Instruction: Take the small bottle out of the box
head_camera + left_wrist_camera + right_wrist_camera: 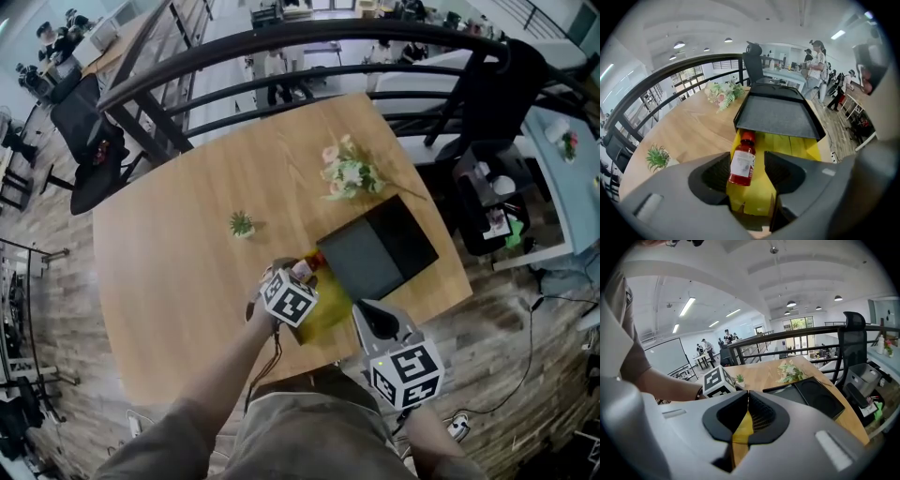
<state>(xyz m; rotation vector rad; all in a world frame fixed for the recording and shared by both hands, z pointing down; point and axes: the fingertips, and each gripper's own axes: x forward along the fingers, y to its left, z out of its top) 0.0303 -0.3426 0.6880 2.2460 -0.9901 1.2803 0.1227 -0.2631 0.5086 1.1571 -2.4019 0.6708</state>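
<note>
The left gripper (746, 164), fingers spread, straddles the small bottle (742, 159), which lies lengthwise between them in the yellow box (790, 146); the right gripper (747, 397) pinches its flap.

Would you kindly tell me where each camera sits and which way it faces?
Head view: on the head, steeply down at the wooden table; both arms show.
Left gripper view: on left gripper, facing small red plastic bottle in yellow cardboard box.
Right gripper view: on right gripper, facing black lid; left forearm shows.
Both gripper views share the lid.
</note>
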